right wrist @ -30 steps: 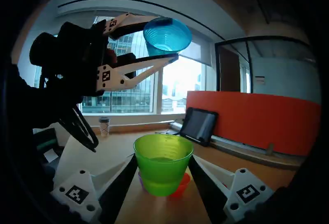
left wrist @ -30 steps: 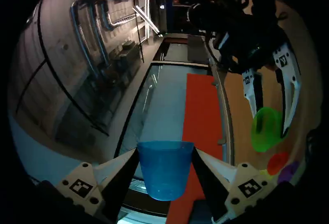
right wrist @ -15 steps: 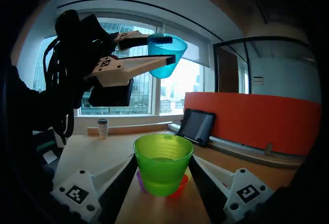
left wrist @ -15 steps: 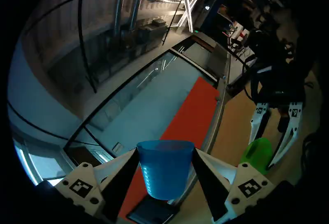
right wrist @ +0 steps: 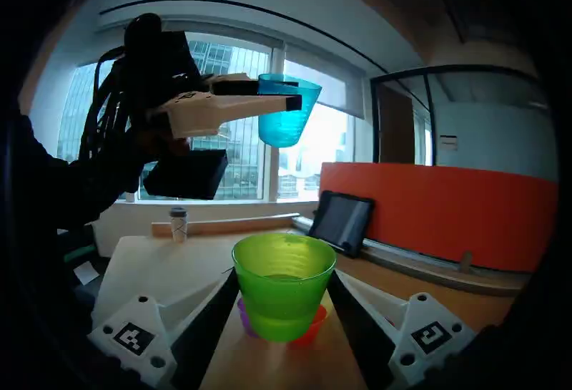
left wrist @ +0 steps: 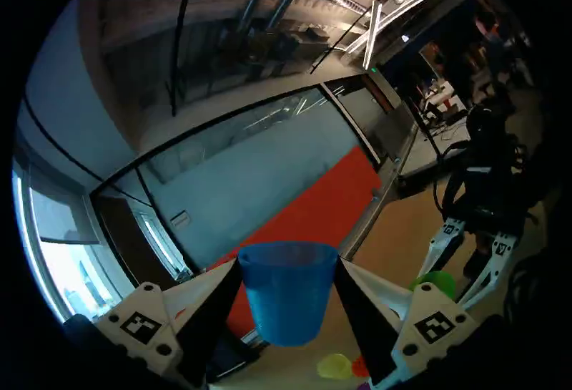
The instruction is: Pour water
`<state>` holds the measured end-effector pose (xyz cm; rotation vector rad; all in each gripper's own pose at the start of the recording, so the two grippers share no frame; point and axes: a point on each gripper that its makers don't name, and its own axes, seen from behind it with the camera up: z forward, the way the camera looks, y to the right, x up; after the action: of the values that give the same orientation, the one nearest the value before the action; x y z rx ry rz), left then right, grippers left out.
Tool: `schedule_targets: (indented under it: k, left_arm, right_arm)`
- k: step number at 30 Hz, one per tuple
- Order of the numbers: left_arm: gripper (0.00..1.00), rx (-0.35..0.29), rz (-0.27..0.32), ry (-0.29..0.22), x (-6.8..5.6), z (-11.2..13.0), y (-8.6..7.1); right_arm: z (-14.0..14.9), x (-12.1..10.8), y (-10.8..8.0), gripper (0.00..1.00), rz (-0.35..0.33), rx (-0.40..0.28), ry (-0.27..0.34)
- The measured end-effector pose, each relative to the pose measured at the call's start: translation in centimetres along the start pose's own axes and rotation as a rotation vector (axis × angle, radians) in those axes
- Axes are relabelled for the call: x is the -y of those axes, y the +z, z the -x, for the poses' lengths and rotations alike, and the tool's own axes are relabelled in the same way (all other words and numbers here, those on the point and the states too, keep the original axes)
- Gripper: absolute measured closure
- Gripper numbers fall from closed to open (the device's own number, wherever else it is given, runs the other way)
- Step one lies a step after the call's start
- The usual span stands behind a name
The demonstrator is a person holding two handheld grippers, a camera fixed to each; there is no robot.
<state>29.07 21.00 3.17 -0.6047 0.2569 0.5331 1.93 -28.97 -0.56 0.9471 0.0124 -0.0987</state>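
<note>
Blue cup (left wrist: 288, 297), nearly upright, is clamped in the left hand-held gripper (left wrist: 287, 267), higher than the green cup (right wrist: 284, 286), which the right hand-held gripper (right wrist: 283, 277) clamps above the surface (right wrist: 279, 365).

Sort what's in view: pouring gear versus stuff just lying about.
Job in hand: blue cup in left gripper; green cup in right gripper.

Lying about: tablet; paper cup by the window; orange cup; purple cup.

The right gripper (right wrist: 284, 284) grips a green cup (right wrist: 284, 268); higher up, the left gripper (right wrist: 289, 96) holds a blue cup (right wrist: 282, 127) upright.
</note>
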Motion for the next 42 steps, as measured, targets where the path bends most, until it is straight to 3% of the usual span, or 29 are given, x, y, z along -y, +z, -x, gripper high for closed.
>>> schedule_targets:
  k: [12, 18, 24, 30, 42]
  left_arm:
    - [0.13, 0.034, 0.058, -0.351, 0.0, 1.5, -0.4]
    - [0.12, 0.038, 0.086, -0.459, -0.5, 1.9, -0.7]
    - [0.12, 0.052, 0.106, -0.509, -1.3, 3.0, -1.0]
    - [0.12, 0.062, 0.101, -0.512, -1.7, 4.5, -1.7]
    - [0.12, 0.060, 0.141, -0.526, -4.0, 6.7, -3.8]
  right_arm:
    - [-0.2, 0.2, -0.3, 0.12, 0.009, -0.002, -0.001]
    - [-0.3, 0.2, -0.3, 0.12, 0.012, -0.001, 0.001]
    - [-0.4, 0.2, -0.5, 0.12, 0.017, 0.003, 0.002]
    - [0.0, -0.2, -1.0, 0.12, 0.027, 0.018, 0.005]
    - [-0.4, -2.3, -3.2, 0.12, 0.075, 0.049, 0.005]
